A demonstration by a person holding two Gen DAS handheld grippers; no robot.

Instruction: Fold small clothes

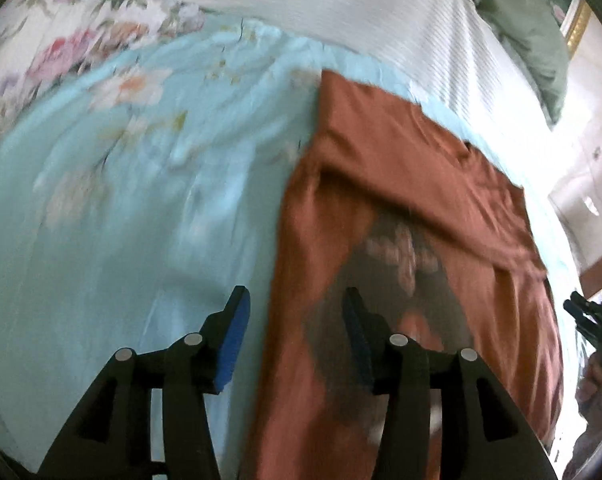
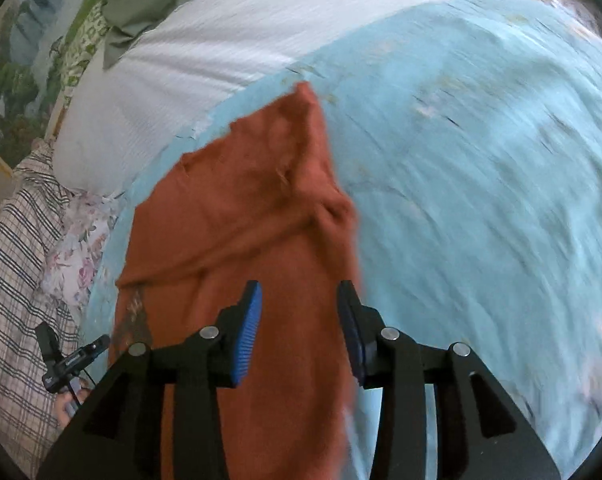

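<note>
A rust-orange shirt (image 1: 401, 184) (image 2: 241, 220) lies flat on a light blue floral bedspread (image 1: 141, 200) (image 2: 481, 160), its sides folded inward. A greyish print (image 1: 401, 256) shows on its middle. My left gripper (image 1: 296, 296) hovers over the shirt's left edge, open, with nothing pressed between the blue pads. My right gripper (image 2: 299, 288) hangs over the shirt's right edge, also open, with only cloth lying below the gap. Each view catches the other gripper at its border: the right one (image 1: 593, 320) and the left one (image 2: 69, 360), which a hand holds.
A white striped sheet (image 1: 361, 20) (image 2: 221, 40) covers the far part of the bed. A green pillow (image 1: 521, 20) (image 2: 141, 0) lies at its head. Floral fabric (image 1: 61, 40) lies at the far left, and checked fabric (image 2: 13, 280) at the left border.
</note>
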